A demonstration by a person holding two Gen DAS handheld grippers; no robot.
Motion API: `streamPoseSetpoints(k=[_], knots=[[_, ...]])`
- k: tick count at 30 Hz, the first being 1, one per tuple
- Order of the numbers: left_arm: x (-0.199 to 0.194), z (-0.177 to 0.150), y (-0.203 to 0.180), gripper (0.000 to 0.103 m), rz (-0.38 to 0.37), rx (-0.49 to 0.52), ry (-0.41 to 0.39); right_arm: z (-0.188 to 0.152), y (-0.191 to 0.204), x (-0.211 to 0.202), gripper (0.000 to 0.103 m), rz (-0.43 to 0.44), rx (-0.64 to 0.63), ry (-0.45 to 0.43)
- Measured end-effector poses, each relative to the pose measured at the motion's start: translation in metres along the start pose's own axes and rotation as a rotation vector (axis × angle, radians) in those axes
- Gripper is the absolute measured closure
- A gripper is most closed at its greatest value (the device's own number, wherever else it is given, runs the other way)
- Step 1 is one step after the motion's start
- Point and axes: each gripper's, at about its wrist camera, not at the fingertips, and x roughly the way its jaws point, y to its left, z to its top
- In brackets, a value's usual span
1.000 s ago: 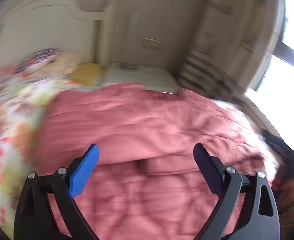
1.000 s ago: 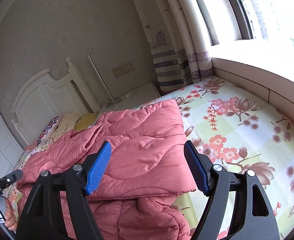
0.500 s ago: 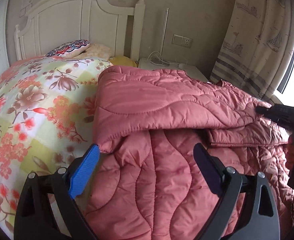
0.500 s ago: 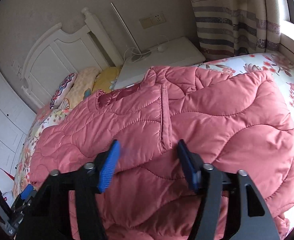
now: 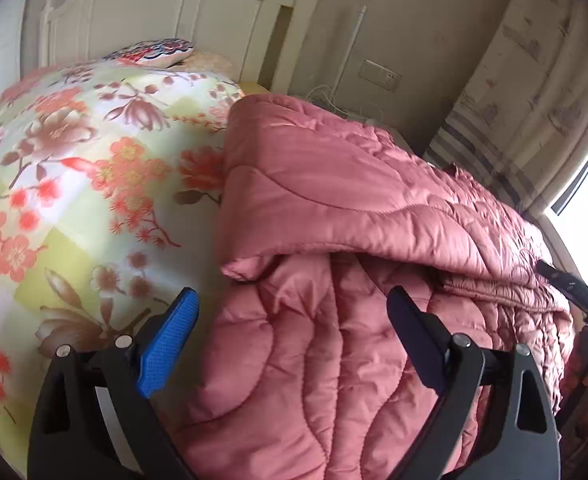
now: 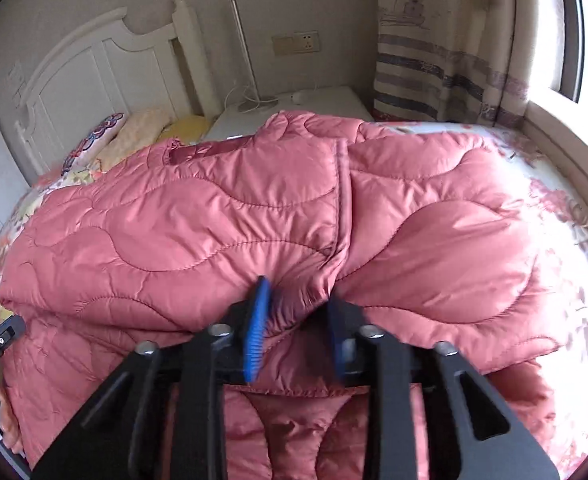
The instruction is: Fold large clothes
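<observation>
A pinch of the pink quilted padded coat (image 6: 278, 216) sits between the right gripper (image 6: 297, 320) jaws, which are opening. The left gripper (image 5: 294, 344) jaws are spread wide, empty, above the hem. One fold is laid toward twelve o'clock on the floral-sheeted bed (image 5: 74, 184); further folds are judged outstanding.

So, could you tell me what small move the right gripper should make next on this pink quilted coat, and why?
Probably let the right gripper finish opening and draw back. Its jaws are opening, though a bunched ridge of the pink quilted coat sits between its pads, and the folded-over panel already lies flat on the bed. The left gripper hangs open.
</observation>
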Motion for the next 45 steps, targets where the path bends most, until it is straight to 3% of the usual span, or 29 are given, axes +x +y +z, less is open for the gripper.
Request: streamPoseSetpoints(k=[1,3,5,8,12,14,17,20,24,27,29,30,32,35,40,43,45], knots=[[0.000,0.000,0.003,0.009,-0.004,-0.016,0.000,0.002,0.000,-0.015,0.030,-0.025,0.019,-0.072],[0.002,0.000,0.004,0.009,-0.006,-0.027,0.007,0.007,0.005,-0.041,0.026,-0.045,0.015,-0.204],[0.003,0.000,0.004,0.009,-0.012,-0.021,0.007,0.014,0.024,-0.046,0.026,-0.024,-0.079,-0.221],[-0.008,0.003,0.008,0.009,-0.030,-0.039,-0.037,0.015,0.054,-0.020,0.027,0.008,-0.241,-0.142],[-0.044,0.026,0.021,0.010,-0.086,-0.136,-0.138,0.007,0.060,0.038,0.032,-0.013,-0.254,0.042],[-0.057,0.045,0.019,0.010,-0.126,-0.146,-0.169,0.006,0.055,0.040,0.031,0.003,-0.225,0.043],[-0.057,0.063,-0.004,0.010,-0.132,-0.072,-0.189,0.007,0.053,0.040,0.029,0.010,-0.223,0.042],[-0.023,0.057,-0.039,0.010,-0.104,0.070,-0.115,0.008,0.051,0.037,0.029,0.015,-0.219,0.041],[0.042,0.031,-0.053,0.013,0.060,0.185,0.043,0.004,0.051,0.044,0.029,0.022,-0.214,0.040],[0.041,0.038,-0.052,0.013,0.063,0.168,0.073,0.004,0.052,0.041,0.028,0.031,-0.213,0.041],[0.033,0.051,-0.047,0.013,0.020,0.101,0.100,0.004,0.051,0.041,0.028,0.036,-0.211,0.042],[0.021,0.064,-0.046,0.013,-0.038,0.050,0.078,0.004,0.050,0.041,0.028,0.040,-0.208,0.043],[0.007,0.083,-0.054,0.012,-0.068,0.047,0.018,0.005,0.049,0.041,0.027,0.048,-0.204,0.044],[0.015,0.110,-0.066,0.009,-0.023,0.099,-0.025,0.005,0.047,0.041,0.027,0.055,-0.201,0.045],[0.103,0.108,-0.039,0.009,0.058,0.020,0.191,0.006,0.043,0.041,0.027,0.068,-0.194,0.045],[0.106,0.095,-0.049,0.008,0.127,0.160,0.139,0.006,0.041,0.040,0.026,0.088,-0.196,0.046],[0.097,0.103,-0.051,0.008,0.102,0.131,0.145,0.006,0.040,0.041,0.025,0.091,-0.194,0.049]])
